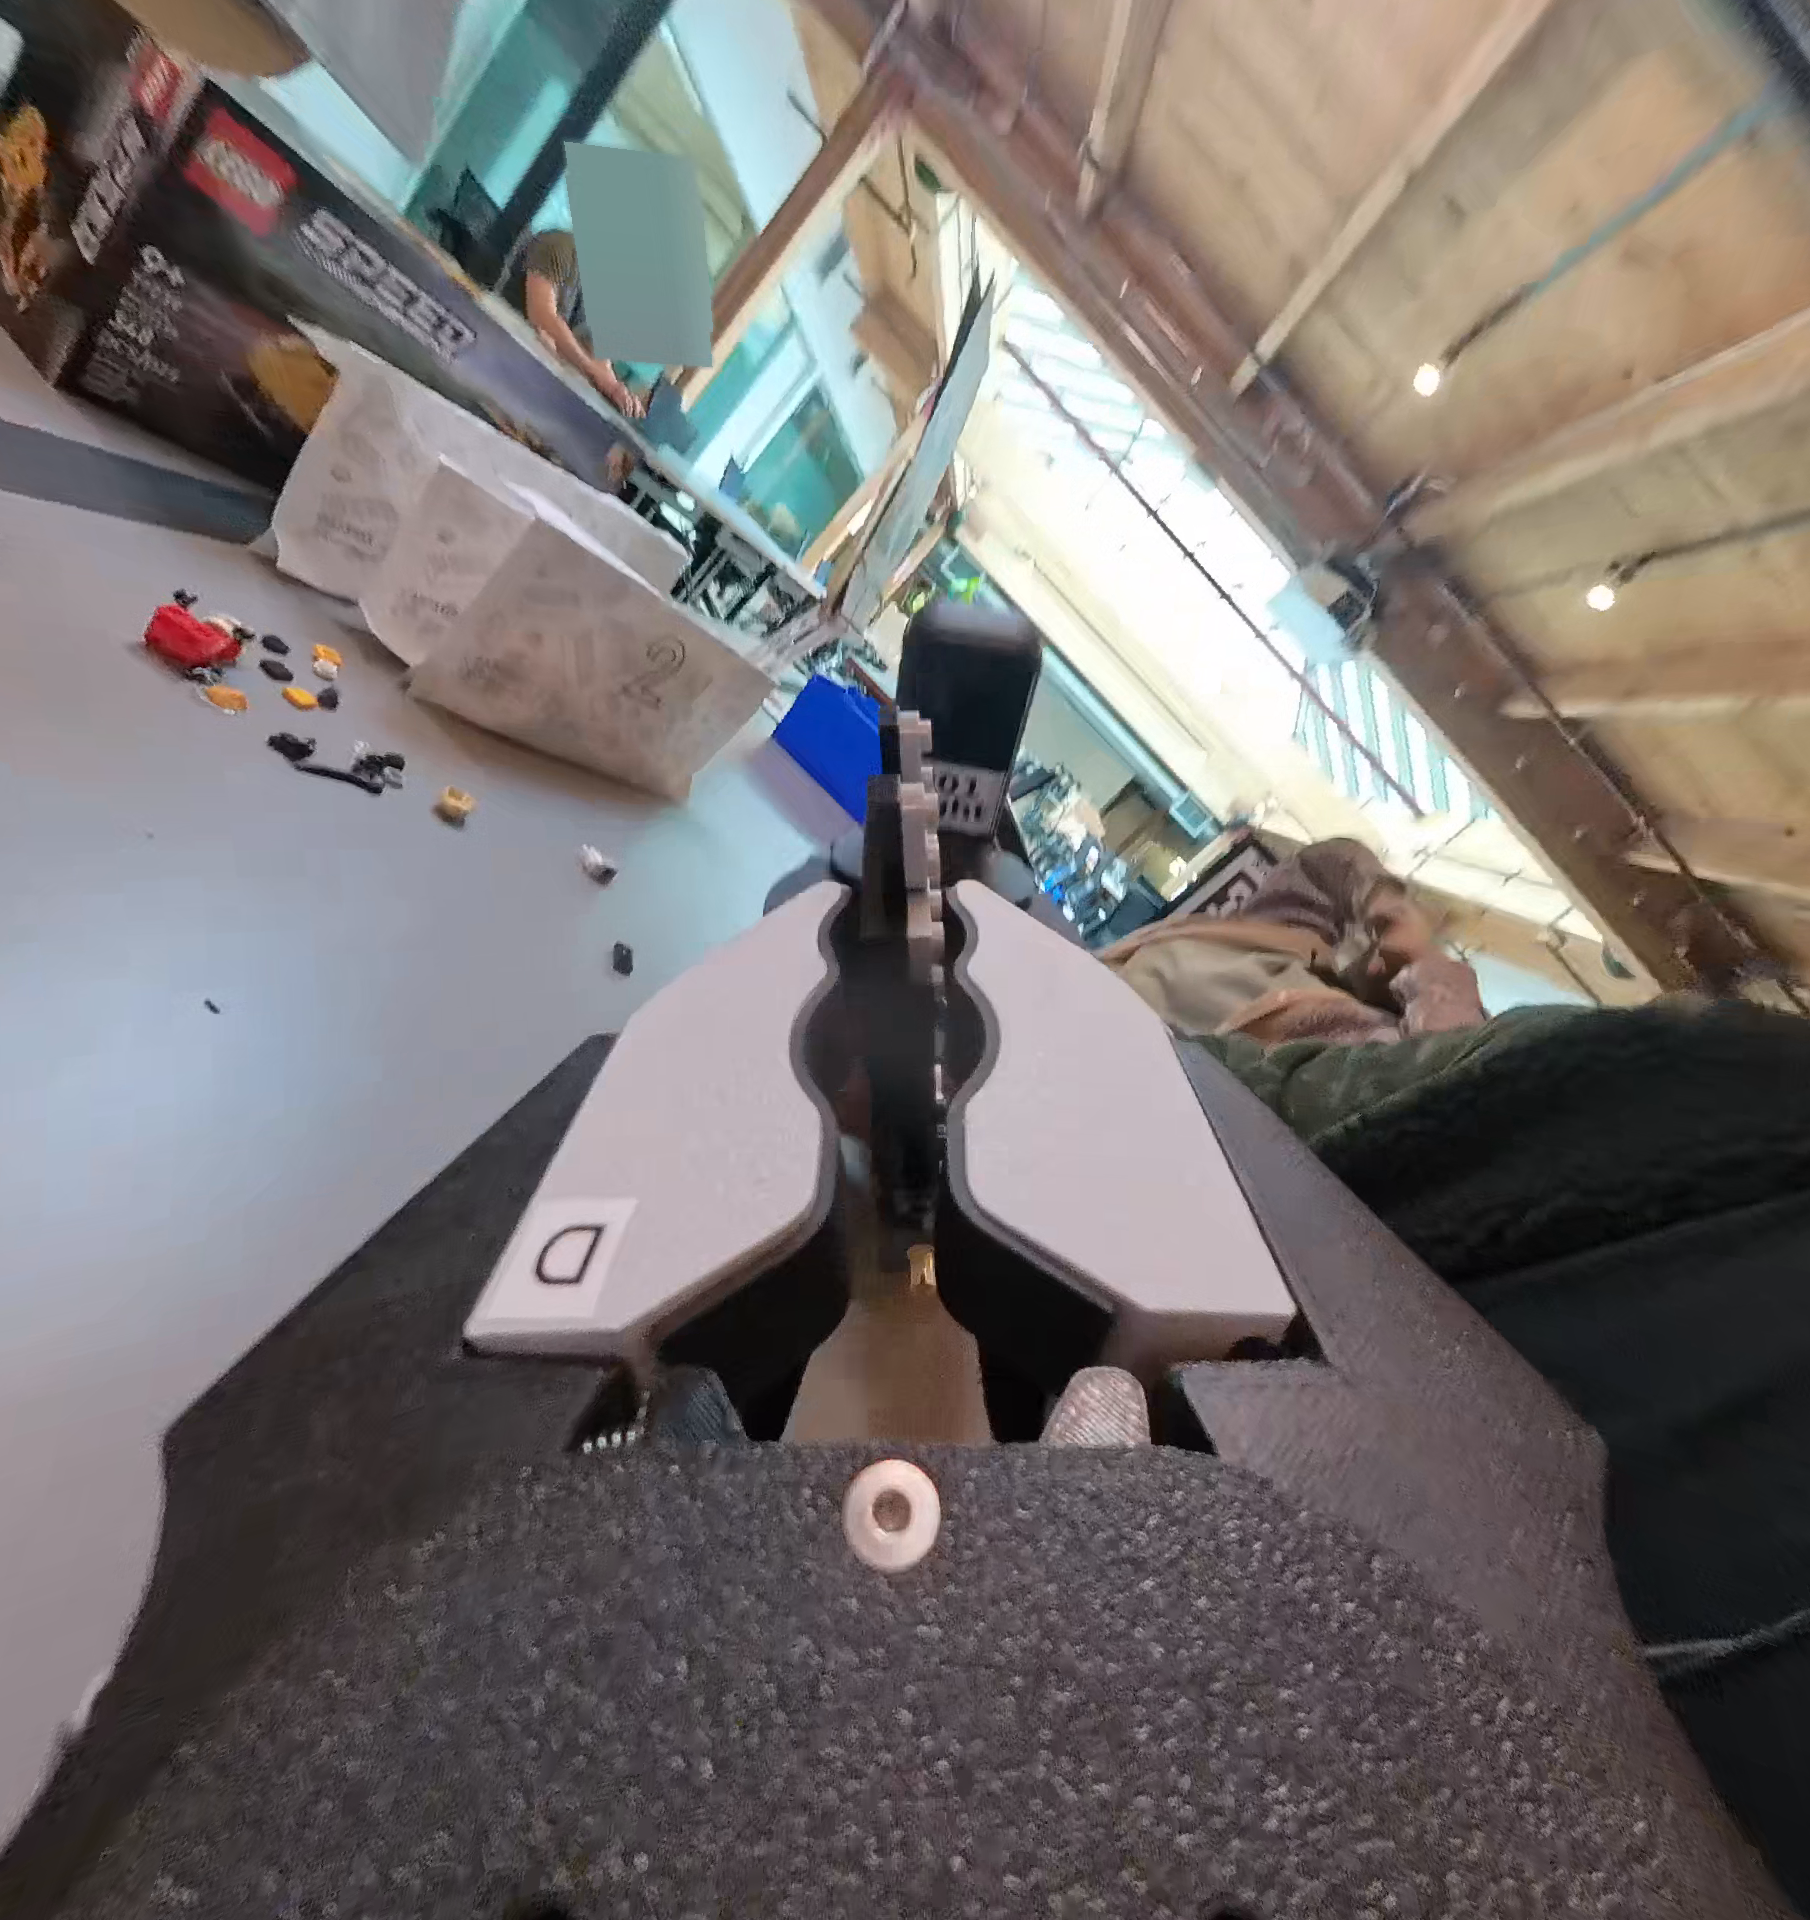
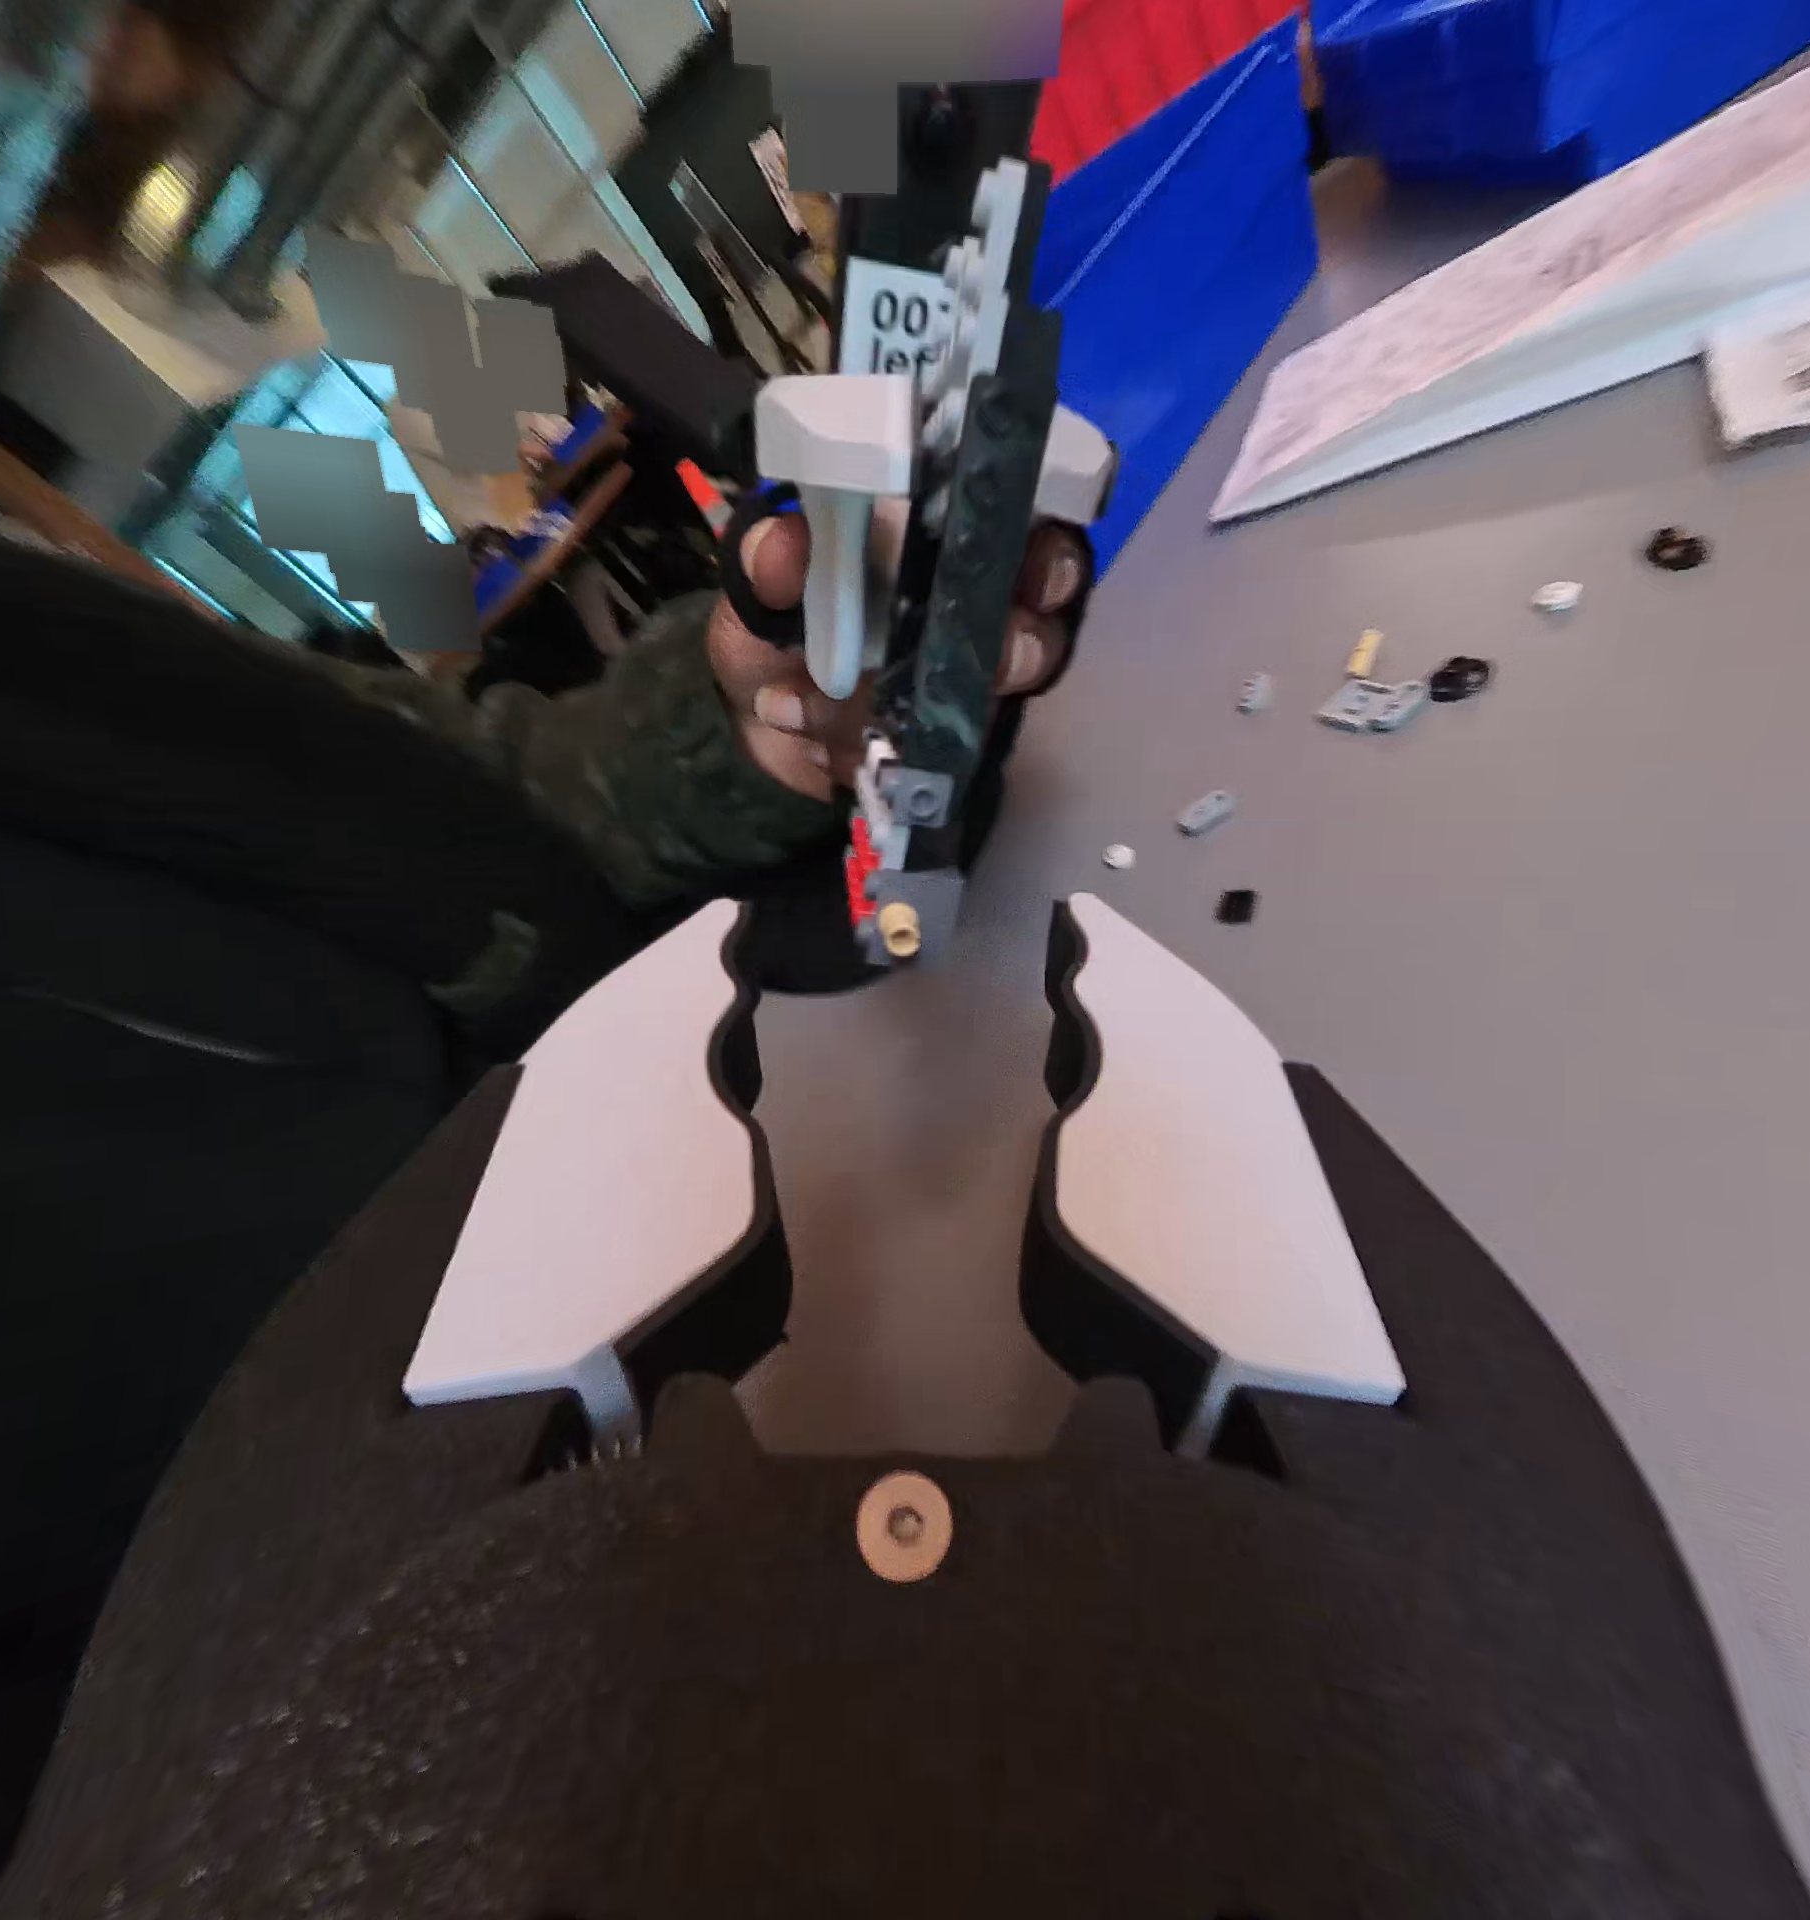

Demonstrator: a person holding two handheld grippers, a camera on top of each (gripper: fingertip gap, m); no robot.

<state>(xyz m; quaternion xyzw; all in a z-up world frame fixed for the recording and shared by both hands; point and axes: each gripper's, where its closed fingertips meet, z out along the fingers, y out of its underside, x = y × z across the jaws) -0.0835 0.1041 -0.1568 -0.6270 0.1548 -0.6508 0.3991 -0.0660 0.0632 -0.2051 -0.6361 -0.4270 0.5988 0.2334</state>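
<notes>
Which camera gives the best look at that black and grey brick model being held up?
The right wrist view: the brick model shows side-on, full length, clamped by the left gripper. The left wrist view sees the model only edge-on between its own fingers.

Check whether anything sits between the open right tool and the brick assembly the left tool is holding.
Nothing visible does. The right tool is open, with only bare table between its fingers and the assembly just ahead, clamped in the left tool.
</notes>
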